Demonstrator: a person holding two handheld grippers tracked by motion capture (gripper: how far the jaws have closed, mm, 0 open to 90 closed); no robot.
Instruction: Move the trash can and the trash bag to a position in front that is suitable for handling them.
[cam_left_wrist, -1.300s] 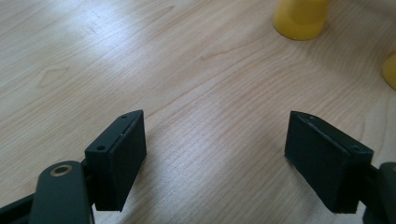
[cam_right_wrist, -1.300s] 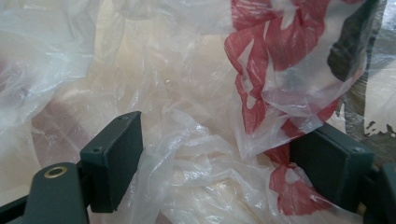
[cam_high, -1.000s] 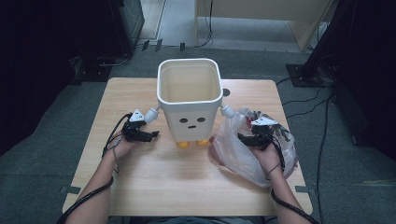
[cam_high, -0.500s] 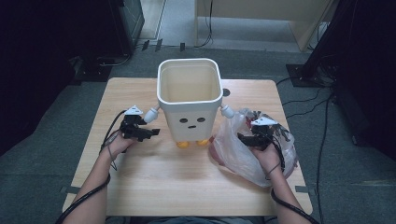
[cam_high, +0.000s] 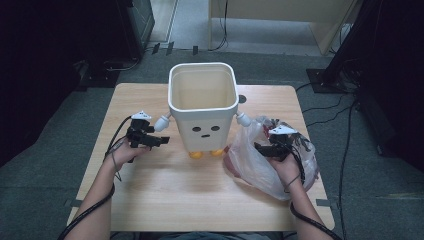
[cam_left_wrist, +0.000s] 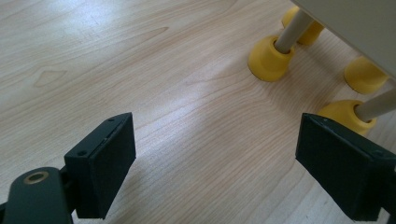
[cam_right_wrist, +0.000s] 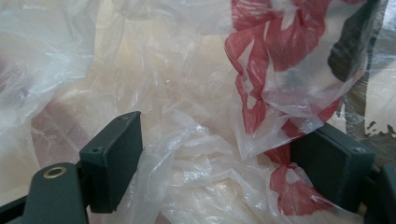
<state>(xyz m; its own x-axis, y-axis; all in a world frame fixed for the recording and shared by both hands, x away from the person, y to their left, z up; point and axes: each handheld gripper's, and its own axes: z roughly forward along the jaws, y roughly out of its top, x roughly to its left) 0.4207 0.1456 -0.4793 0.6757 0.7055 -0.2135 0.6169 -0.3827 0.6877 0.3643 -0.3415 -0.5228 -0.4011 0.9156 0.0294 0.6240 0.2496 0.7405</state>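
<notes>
High view: I am holding my left gripper (cam_high: 150, 138) near the table's (cam_high: 165, 200) left edge, jaws just widened, nothing between them.
Right gripper (cam_high: 272, 148): jaws apart, crumpled plastic bag (cam_high: 255, 165) lying between them, near the right edge.
Bin (cam_high: 202, 107): standing mid-table, between both.

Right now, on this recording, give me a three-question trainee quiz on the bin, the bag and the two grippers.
1. True or false: the left gripper is clamped on one of the yellow feet of the white bin.
2. What lies between the jaws of the right gripper? A) a yellow foot B) the clear plastic bag with red print C) bare wood
3. In the high view, on which side of the bin does the bag lie?

Key
1. False: its jaws stand wide apart over bare table, the feet beyond them.
2. B; its jaws stand apart too, with bag film bunched between them.
3. The right side, under the right hand.
</notes>
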